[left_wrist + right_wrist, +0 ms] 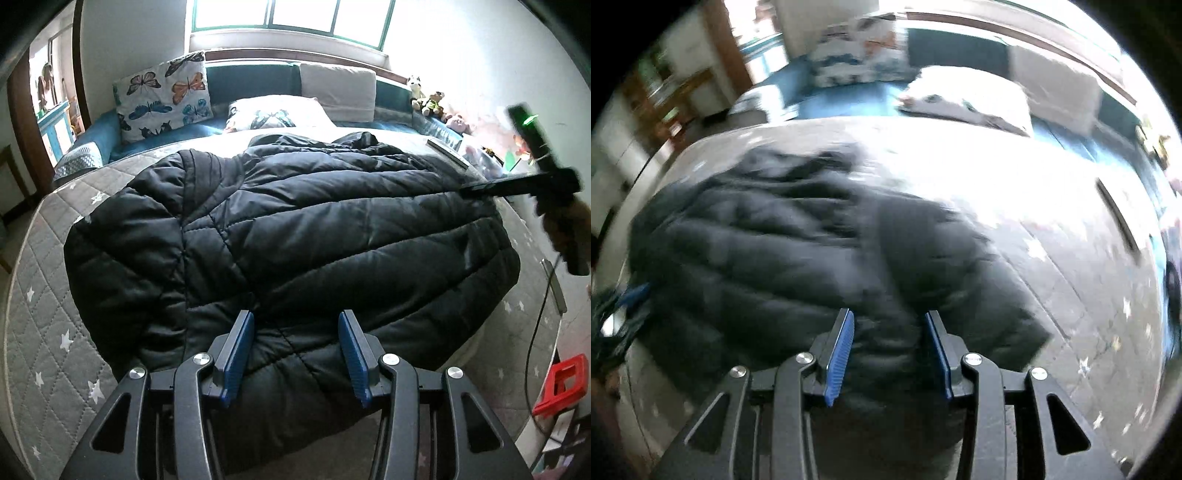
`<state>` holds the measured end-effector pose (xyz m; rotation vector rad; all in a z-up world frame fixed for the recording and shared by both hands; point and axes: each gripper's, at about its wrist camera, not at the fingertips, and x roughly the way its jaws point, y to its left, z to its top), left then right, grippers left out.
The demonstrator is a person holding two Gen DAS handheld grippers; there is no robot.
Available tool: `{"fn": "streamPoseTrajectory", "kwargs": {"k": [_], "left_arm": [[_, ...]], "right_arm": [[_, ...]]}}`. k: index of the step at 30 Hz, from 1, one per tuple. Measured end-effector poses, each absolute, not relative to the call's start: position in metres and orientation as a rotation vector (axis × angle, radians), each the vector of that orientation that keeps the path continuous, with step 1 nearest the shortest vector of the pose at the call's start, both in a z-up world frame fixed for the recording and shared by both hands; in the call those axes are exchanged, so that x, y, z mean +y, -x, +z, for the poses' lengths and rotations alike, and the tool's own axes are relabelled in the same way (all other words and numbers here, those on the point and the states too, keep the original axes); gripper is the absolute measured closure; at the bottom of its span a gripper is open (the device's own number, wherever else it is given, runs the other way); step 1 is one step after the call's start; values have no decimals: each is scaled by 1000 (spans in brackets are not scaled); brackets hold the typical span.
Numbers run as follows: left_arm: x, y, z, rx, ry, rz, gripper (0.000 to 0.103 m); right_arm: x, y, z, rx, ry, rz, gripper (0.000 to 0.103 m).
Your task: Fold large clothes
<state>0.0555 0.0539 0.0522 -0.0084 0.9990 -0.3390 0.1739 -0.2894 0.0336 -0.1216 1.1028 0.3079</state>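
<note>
Below, we see the coat [288, 229] on the bed [44, 314]: bulky, soft, slippery; both hand-held grippers, left [296, 354] and right [888, 354], gape empty; we would pinch its hem.

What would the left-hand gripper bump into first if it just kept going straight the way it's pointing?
Most likely the black puffer jacket. The left gripper is open, its blue fingers framing the jacket's near edge on the grey star-print bed cover. Depth is unclear, but nothing else shows between.
</note>
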Motion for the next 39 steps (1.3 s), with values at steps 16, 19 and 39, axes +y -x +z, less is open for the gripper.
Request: {"fn": "streamPoseTrajectory", "kwargs": {"k": [16, 19, 39], "left_arm": [[55, -55, 50, 1014, 15, -321, 51], [54, -54, 52, 1012, 9, -315, 51], [69, -20, 87, 951, 55, -195, 39]], "right_arm": [[-256, -210, 9, 1103, 138, 312, 59], [-253, -198, 26, 1065, 171, 301, 59], [-266, -105, 49, 962, 118, 365, 40]]}}
